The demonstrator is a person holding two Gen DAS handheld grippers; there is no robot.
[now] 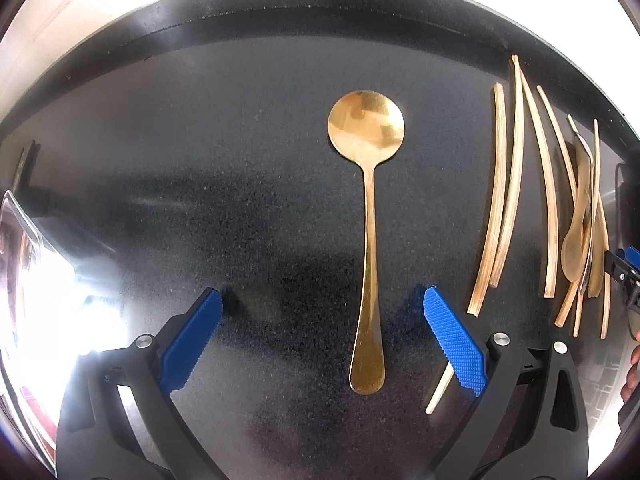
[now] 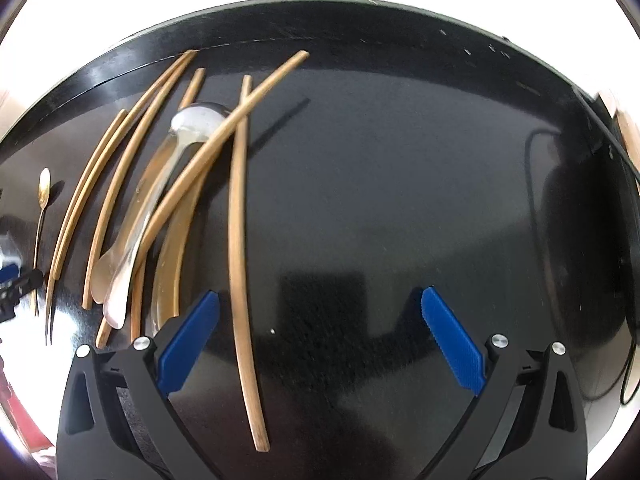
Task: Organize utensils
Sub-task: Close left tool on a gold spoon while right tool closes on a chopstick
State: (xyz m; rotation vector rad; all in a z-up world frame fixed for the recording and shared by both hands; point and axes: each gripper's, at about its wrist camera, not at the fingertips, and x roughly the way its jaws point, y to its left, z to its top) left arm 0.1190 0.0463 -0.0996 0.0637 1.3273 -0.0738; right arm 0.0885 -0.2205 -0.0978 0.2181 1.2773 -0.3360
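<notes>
A gold spoon (image 1: pixel 369 216) lies flat on the black table, bowl away from me, its handle end between the fingers of my open left gripper (image 1: pixel 322 340), untouched. To its right lie several wooden chopsticks (image 1: pixel 500 200) with a small gold spoon (image 1: pixel 576 240) among them. In the right wrist view the same pile of chopsticks (image 2: pixel 152 184) sits at left, with a silver spoon (image 2: pixel 160 200) on top. One long chopstick (image 2: pixel 240 264) runs just inside the left finger of my open right gripper (image 2: pixel 320 340). The gold spoon (image 2: pixel 42 208) appears far left.
A clear plastic container (image 1: pixel 24 272) stands at the left edge of the left wrist view. The table's far edge (image 1: pixel 320 20) curves across the top. A dark cable (image 2: pixel 536 220) lies on the right part of the table. A person's hand (image 1: pixel 632 368) shows at far right.
</notes>
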